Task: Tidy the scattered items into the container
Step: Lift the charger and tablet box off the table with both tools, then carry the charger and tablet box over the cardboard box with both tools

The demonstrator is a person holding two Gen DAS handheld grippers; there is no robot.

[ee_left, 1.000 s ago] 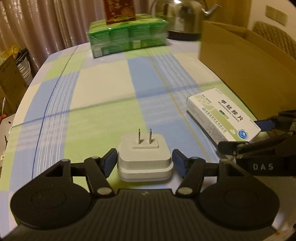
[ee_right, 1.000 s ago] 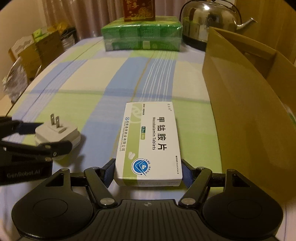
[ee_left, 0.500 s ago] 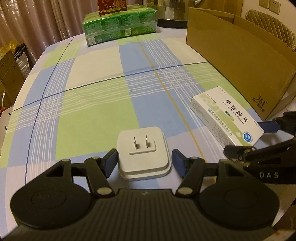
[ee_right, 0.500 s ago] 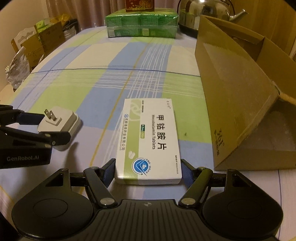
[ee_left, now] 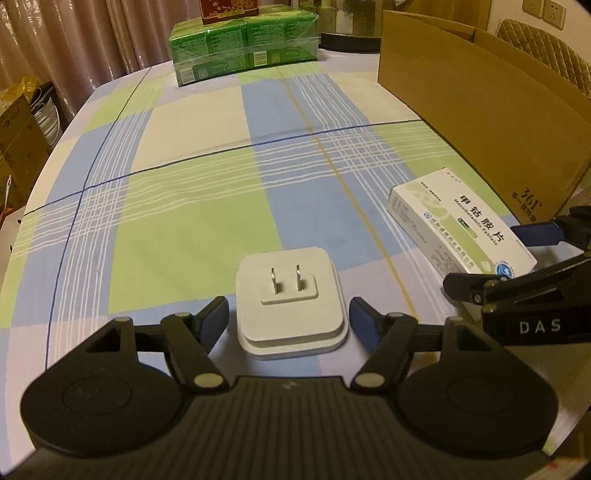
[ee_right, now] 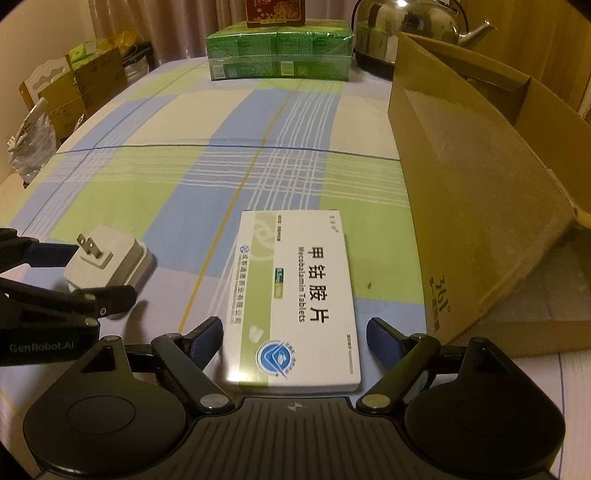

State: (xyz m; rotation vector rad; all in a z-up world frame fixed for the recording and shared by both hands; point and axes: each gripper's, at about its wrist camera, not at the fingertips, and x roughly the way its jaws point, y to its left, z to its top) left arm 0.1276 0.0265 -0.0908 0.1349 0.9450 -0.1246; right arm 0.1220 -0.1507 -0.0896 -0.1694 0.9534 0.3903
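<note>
Checked cloth in green, blue and cream covers the round table (ee_left: 192, 221), and every position below is given relative to the large brown cardboard box (ee_right: 480, 192) standing open-topped at the table's right side. Behind the box stands a steel kettle (ee_right: 413, 26); level with the kettle, further left, lies a wrapped green multipack (ee_right: 279, 50) with a red carton on top.

Just left of the box's near corner lies the flat white medicine carton with a green stripe (ee_right: 295, 299), lengthwise and label up. The right gripper (ee_right: 295, 341) straddles its near end. Its jaws are opening; the blue pads stand clear of both long edges, so nothing is gripped.

Further left of the box, beyond the carton, lies the white square plastic plug adapter (ee_left: 290, 299), prongs up. The left gripper (ee_left: 288, 319) brackets it. Its jaws are also opening, with a gap visible on each side of the adapter.

Handling estimate:
- Carton: light thin card that crushes under force. Grip across the two long edges with moderate pressure.
- Adapter: rigid, denser, with smooth rounded sides that are likely slippery. Grip the flat side walls low on the body, clear of the prongs.

Both items remain outside the box.
</note>
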